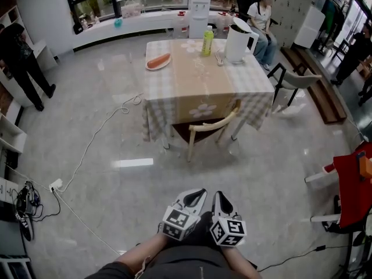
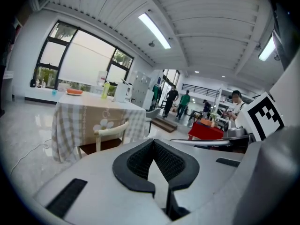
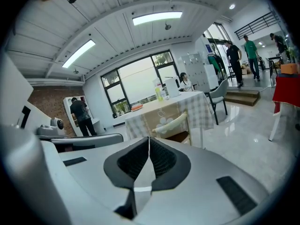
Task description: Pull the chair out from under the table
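**Head view.** The table (image 1: pixel 174 92), under a checked cloth, stands at the far centre of the floor. The chair (image 1: pixel 212 124) is tucked under the table's near edge, with only its pale back rail and legs showing. On the tabletop are a plate (image 1: pixel 158 61) at the far left, a green bottle (image 1: pixel 207 40) and a white kettle (image 1: pixel 239 40) at the far right. A white cable (image 1: pixel 96 135) trails over the floor to the left. At the near edge, the left gripper (image 1: pixel 199 192) and the right gripper (image 1: pixel 220 195) are held side by side, just beside each other. Both point toward the chair and are well apart from it.

**Left gripper view.** The left gripper (image 2: pixel 153 142) is clenched, its dark pads meeting at the tips with nothing between them. Beyond them, the chair (image 2: pixel 112 129) sits against the near side of the table (image 2: pixel 89 116), left of centre.

**Right gripper view.** The right gripper (image 3: pixel 149 138) is likewise clenched and empty, pads together. The chair (image 3: pixel 171 123) shows straight ahead, its back rail in front of the cloth of the table (image 3: pixel 161 108). A person (image 3: pixel 80 115) stands at the far left.
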Available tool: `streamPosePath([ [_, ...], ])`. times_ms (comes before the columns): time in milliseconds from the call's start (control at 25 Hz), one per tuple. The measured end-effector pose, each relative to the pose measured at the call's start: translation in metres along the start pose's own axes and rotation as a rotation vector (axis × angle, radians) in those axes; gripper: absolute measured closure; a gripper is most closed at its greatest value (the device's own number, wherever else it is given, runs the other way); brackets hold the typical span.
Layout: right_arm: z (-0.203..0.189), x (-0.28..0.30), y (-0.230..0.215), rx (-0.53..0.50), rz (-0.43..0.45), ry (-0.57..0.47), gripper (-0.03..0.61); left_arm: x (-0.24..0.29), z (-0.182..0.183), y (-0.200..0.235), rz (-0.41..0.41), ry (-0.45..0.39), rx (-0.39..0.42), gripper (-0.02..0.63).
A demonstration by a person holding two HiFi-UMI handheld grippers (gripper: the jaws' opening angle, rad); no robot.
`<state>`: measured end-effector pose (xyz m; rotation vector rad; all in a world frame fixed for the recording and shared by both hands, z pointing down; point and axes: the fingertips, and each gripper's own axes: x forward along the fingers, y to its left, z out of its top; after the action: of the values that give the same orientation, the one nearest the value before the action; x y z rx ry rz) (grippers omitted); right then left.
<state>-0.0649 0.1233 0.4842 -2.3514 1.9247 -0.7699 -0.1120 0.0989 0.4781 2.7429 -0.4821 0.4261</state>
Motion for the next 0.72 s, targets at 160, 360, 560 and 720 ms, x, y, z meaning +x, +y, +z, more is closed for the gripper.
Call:
streamPosePath([
  [160,0.003,0.004,0.000,0.002,-0.005,0.001,0.566,0.001,-0.001,0.003,-0.006,0.005,-0.006,0.604],
  [360,0.003,0.009,-0.001,-0.003,-0.006,0.012,0.566,0.006,0.000,0.012,0.001,0.002,-0.025,0.604],
  [560,0.010,0.021,-0.009,0.003,-0.013,0.016,0.566,0.018,0.006,0.018,0.000,0.003,-0.038,0.604],
  [720,0.016,0.038,-0.013,-0.003,0.007,0.033,0.566,0.033,0.012,0.025,0.003,0.012,-0.044,0.604],
])
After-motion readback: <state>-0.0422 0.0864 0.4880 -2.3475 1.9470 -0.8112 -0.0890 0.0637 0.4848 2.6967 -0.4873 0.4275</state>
